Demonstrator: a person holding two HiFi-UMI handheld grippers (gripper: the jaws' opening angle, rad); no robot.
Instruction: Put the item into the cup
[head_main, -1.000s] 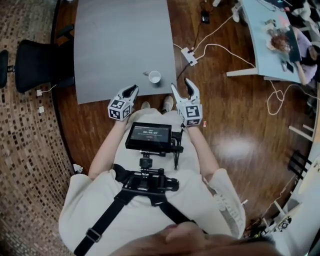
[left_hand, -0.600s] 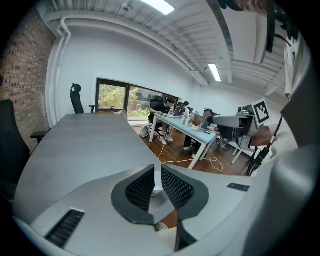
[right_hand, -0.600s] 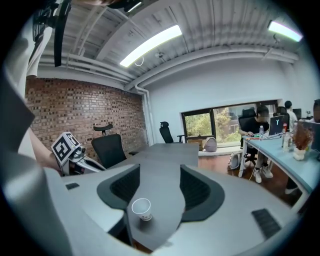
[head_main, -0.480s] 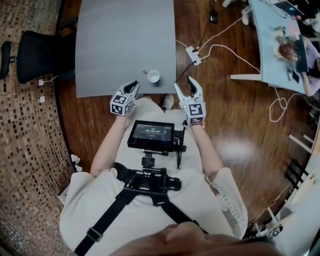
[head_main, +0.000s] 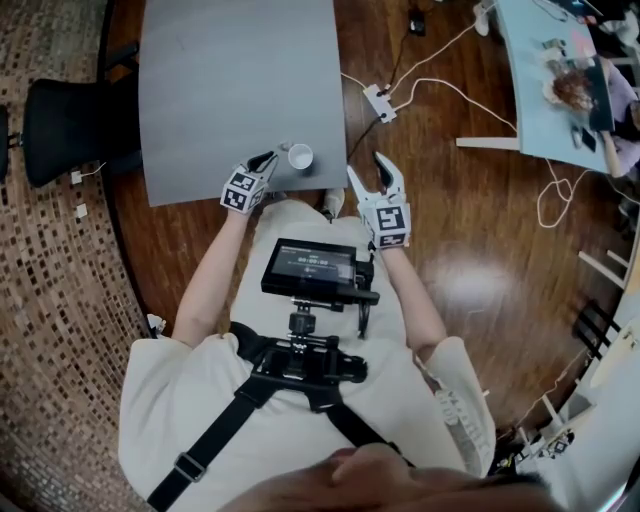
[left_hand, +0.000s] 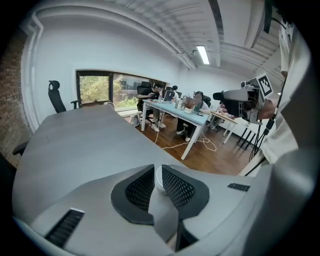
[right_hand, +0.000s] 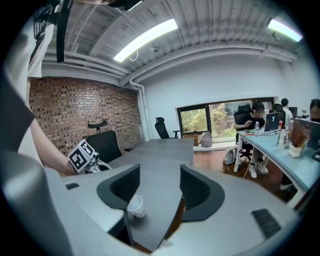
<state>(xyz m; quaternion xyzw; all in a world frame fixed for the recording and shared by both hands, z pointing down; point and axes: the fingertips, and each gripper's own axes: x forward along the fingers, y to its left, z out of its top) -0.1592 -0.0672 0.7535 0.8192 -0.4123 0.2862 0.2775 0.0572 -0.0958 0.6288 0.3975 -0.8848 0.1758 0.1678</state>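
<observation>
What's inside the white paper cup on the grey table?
From the head view, the white paper cup shows only a pale interior, nothing distinct in it, though it is small there. The right gripper view shows its outer wall; the bottom is hidden.

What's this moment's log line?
left gripper: jaws just opening, empty, near paper cup | right gripper: jaws open, empty | cup upright on grey table

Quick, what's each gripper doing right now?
Left gripper: slightly open, jaws have just been opening, nothing between them; the cup sits beyond.
Right gripper: wide open, empty.
</observation>
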